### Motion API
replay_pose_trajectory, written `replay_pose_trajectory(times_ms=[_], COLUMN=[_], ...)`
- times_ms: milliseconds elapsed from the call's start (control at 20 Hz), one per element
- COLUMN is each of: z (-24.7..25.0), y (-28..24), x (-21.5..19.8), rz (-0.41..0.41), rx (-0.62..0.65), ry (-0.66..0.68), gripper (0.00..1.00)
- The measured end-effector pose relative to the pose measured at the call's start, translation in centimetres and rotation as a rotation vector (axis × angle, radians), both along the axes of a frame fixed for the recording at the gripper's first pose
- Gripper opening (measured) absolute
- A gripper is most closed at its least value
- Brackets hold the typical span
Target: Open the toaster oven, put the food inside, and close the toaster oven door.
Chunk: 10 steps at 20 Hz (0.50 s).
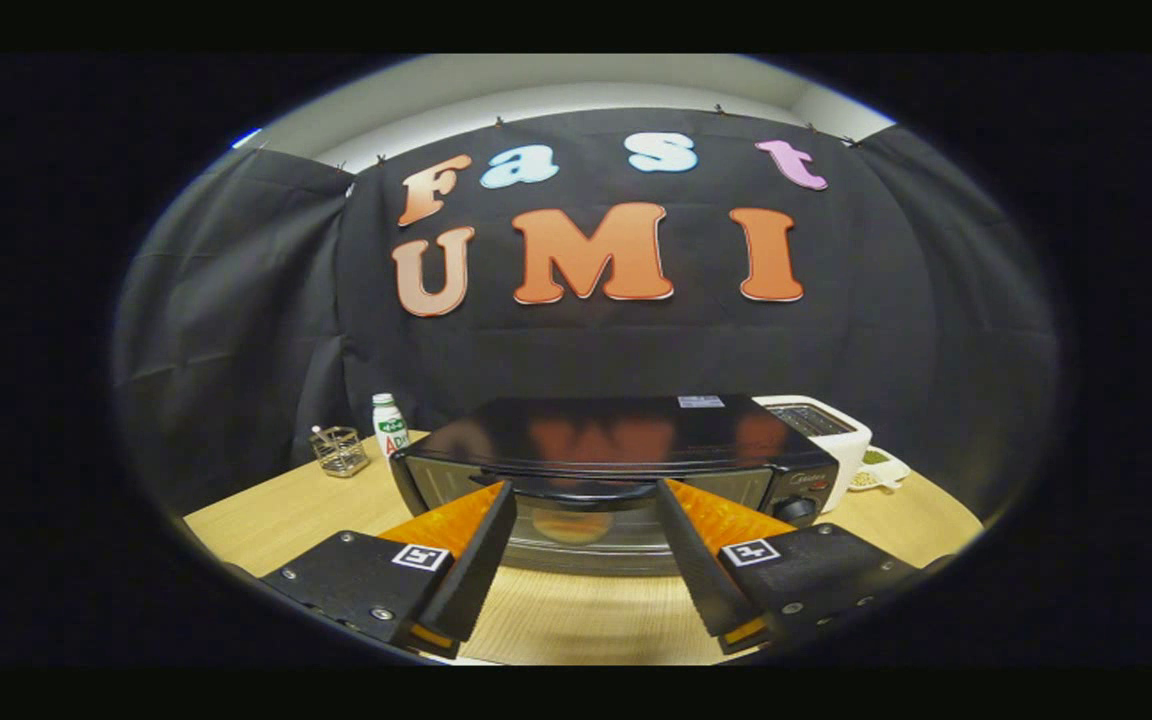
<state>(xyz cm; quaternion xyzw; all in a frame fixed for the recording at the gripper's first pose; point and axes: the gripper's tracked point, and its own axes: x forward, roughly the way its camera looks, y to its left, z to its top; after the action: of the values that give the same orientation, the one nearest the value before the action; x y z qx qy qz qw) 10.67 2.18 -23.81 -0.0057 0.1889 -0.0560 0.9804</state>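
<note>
A black toaster oven (626,435) stands on the wooden table (266,520), its glass door (596,540) facing me and looking closed. The door's dark handle (581,492) runs along the top edge of the glass. My gripper (584,487) is open, close up to the oven front, and the handle lies between the two fingertips, which are not pressing on it. Behind the glass a pale brown, roundish shape (571,527) shows, likely the food. The control knob (794,508) sits on the oven's right side.
A white toaster (826,425) stands behind the oven on the right, with a small white dish (881,470) beside it. On the left at the back are a small white bottle (389,425) and a wire basket (339,450).
</note>
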Motion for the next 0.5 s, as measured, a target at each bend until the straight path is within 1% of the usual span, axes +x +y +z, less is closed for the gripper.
replay_pose_trajectory(times_ms=[250,450,500], z=[6.2,11.4,12.6], y=[0.7,1.2,1.1], x=[-3.1,-6.0,-6.8], rz=[0.053,0.092,0.093], rx=[-0.041,-0.086,-0.098], ry=[-0.101,-0.191,-0.217], gripper=[0.86,0.96,0.96])
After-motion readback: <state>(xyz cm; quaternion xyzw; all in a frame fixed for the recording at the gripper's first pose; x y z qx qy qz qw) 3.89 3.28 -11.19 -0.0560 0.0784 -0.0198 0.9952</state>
